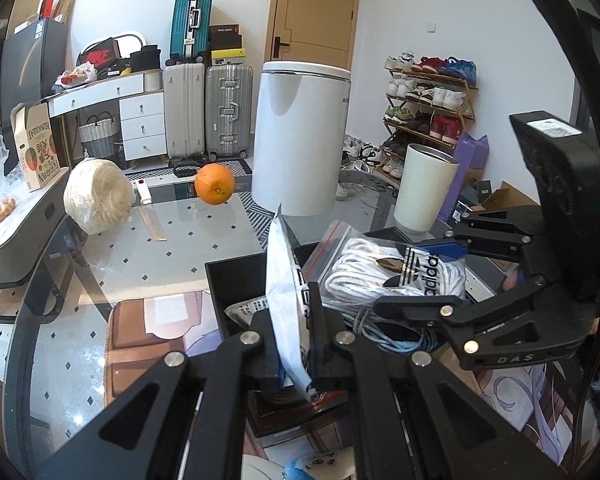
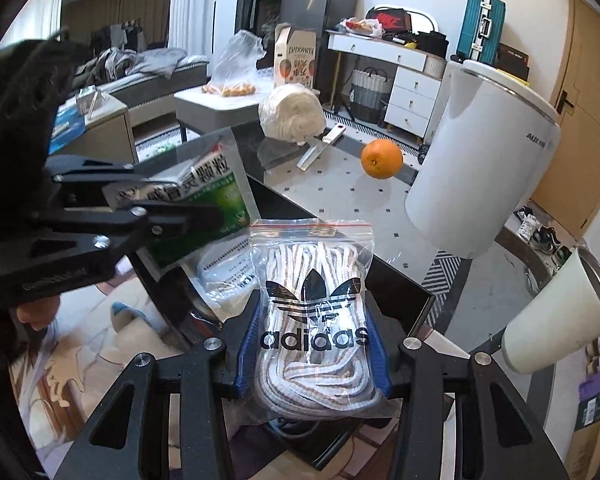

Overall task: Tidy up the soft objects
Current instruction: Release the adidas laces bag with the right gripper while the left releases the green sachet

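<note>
The right gripper point(image 2: 310, 354) holds a zip bag of white laces point(image 2: 314, 312) between its blue pads, jaws part closed around the bag's soft bulk, and carries it just above the black tray point(image 1: 236, 280) on the glass table point(image 1: 172, 248). The left gripper point(image 1: 296, 344) is clamped tight on a flat medicine sachet point(image 2: 204, 200), held on edge over the same tray. To set the laces down well, I would lower the bag flat onto the coiled blue cable point(image 1: 396, 340) already in the tray (the plastic is slippery, so release only once it rests), keeping clear of the sachet beside it. The sachet can follow, laid flat so it does not tip out.
</note>
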